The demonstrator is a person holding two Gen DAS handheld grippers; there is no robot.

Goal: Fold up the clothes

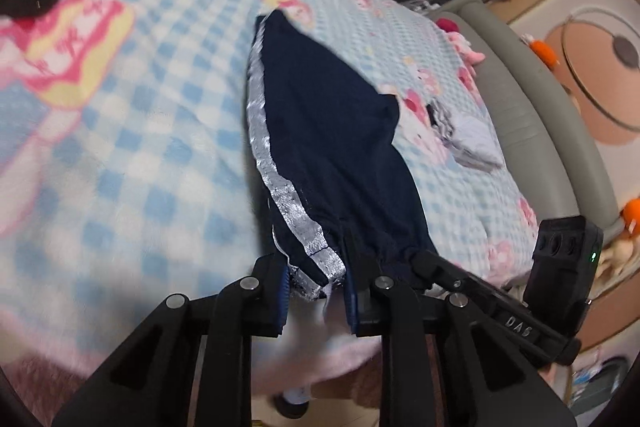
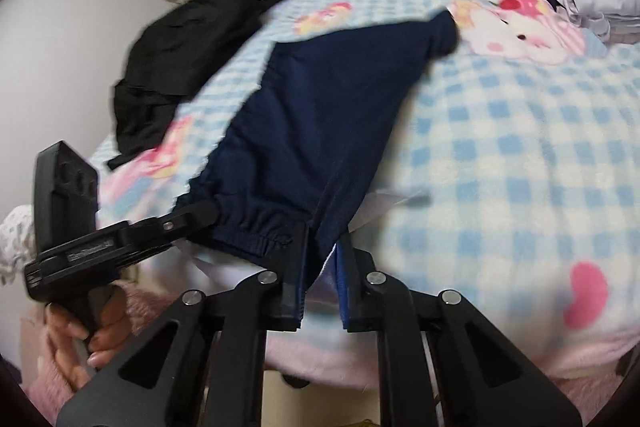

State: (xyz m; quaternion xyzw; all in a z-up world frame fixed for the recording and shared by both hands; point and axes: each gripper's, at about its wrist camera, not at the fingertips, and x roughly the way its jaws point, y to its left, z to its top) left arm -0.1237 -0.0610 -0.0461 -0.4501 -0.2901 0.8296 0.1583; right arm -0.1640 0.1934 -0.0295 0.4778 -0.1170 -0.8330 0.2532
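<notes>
Navy pants [image 1: 332, 131] with a silver side stripe [image 1: 264, 131] lie stretched over the checked bed blanket [image 1: 160, 147], their elastic waistband [image 2: 244, 227] lifted at the near edge. My left gripper [image 1: 316, 283] is shut on the striped end of the waistband. My right gripper [image 2: 322, 267] is shut on the other end, with navy cloth pinched between its blue pads. Each gripper shows in the other's view: the right gripper [image 1: 420, 259] at the waistband's right end, the left gripper [image 2: 200, 217] at its left end. The pants [image 2: 320, 99] run away toward a bunched far end.
A crumpled black garment [image 2: 180, 59] lies on the blanket beyond the pants, to the left. Folded grey-white clothes [image 1: 472, 139] sit near the bed's grey padded edge [image 1: 520, 87]. A person's hand [image 2: 100, 339] grips the left gripper's handle. Toys lie on the floor beyond the bed.
</notes>
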